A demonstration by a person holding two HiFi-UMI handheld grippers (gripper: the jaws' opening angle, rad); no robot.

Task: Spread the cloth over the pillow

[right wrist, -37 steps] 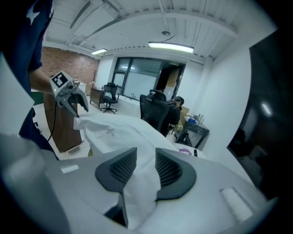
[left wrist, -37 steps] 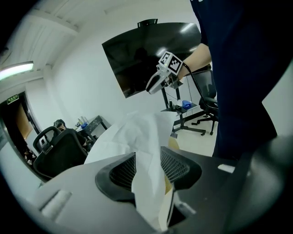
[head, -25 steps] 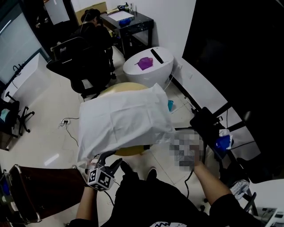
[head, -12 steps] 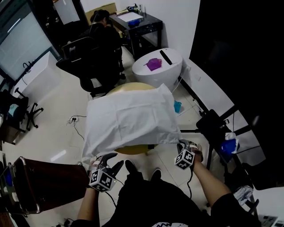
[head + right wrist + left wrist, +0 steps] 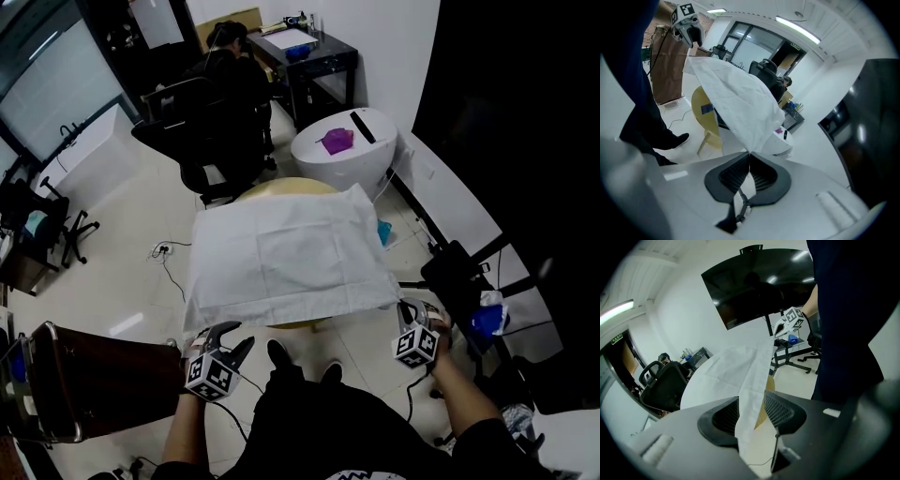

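Observation:
A white cloth (image 5: 281,253) lies spread over a round yellow support (image 5: 281,187); the pillow itself is hidden beneath it. My left gripper (image 5: 220,342) is at the cloth's near-left corner. In the left gripper view a folded strip of cloth (image 5: 750,394) runs between the left gripper (image 5: 752,411)'s jaws, lying against one pad with a gap to the other. My right gripper (image 5: 405,314) is at the near-right corner. Its jaws have just been closing, and in the right gripper view the right gripper (image 5: 749,157) is shut on the cloth's corner (image 5: 747,140).
A person sits in a black office chair (image 5: 220,94) beyond the cloth. A white round table (image 5: 342,150) with a purple item and a black desk (image 5: 314,56) stand at the back right. A black stand (image 5: 459,277) is at right, a brown chair (image 5: 94,375) at near left.
The right gripper has come to the cloth's near-right corner and shut on it. The cloth's near edge now stretches straighter between the two grippers. The left gripper shifted slightly.

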